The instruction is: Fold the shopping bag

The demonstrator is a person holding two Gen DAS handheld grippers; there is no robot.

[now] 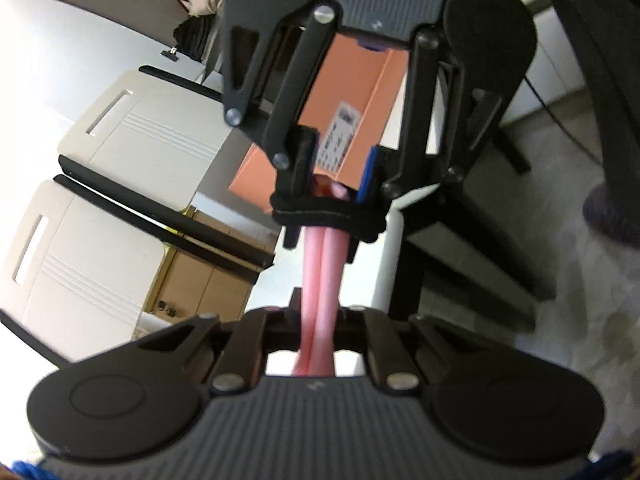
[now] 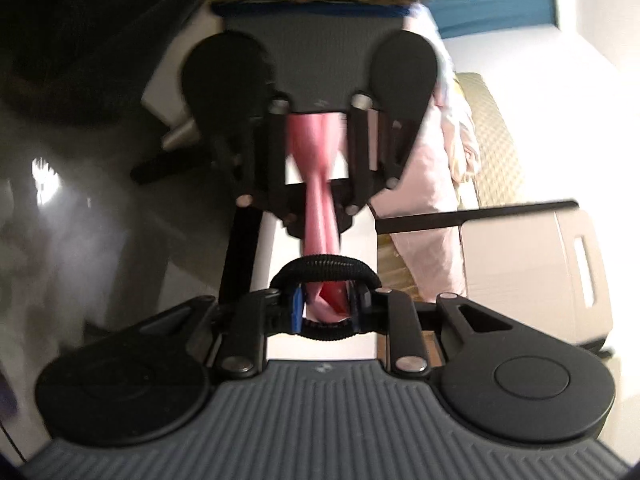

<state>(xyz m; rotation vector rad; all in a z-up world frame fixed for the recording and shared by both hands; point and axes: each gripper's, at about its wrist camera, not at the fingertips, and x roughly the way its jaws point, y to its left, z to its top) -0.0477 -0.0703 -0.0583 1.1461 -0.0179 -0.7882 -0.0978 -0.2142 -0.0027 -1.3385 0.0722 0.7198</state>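
Note:
The pink shopping bag (image 1: 322,280) is drawn out into a narrow, twisted strip that hangs in the air between my two grippers, which face each other. In the left wrist view my left gripper (image 1: 318,320) is shut on the strip's near end. At the far end my right gripper (image 1: 334,194) pinches the bag between blue pads, and a black elastic band wraps its fingertips. In the right wrist view my right gripper (image 2: 326,304) is shut on a bunched pink and red end of the bag (image 2: 320,208). The left gripper (image 2: 320,226) holds the other end.
A salmon box (image 1: 340,80) with a white label lies behind the right gripper. Two cream chairs (image 1: 132,128) stand at the left, with a cardboard box (image 1: 208,280) below them. In the right wrist view a pale pink cloth (image 2: 424,184) and a cream chair (image 2: 532,272) lie to the right.

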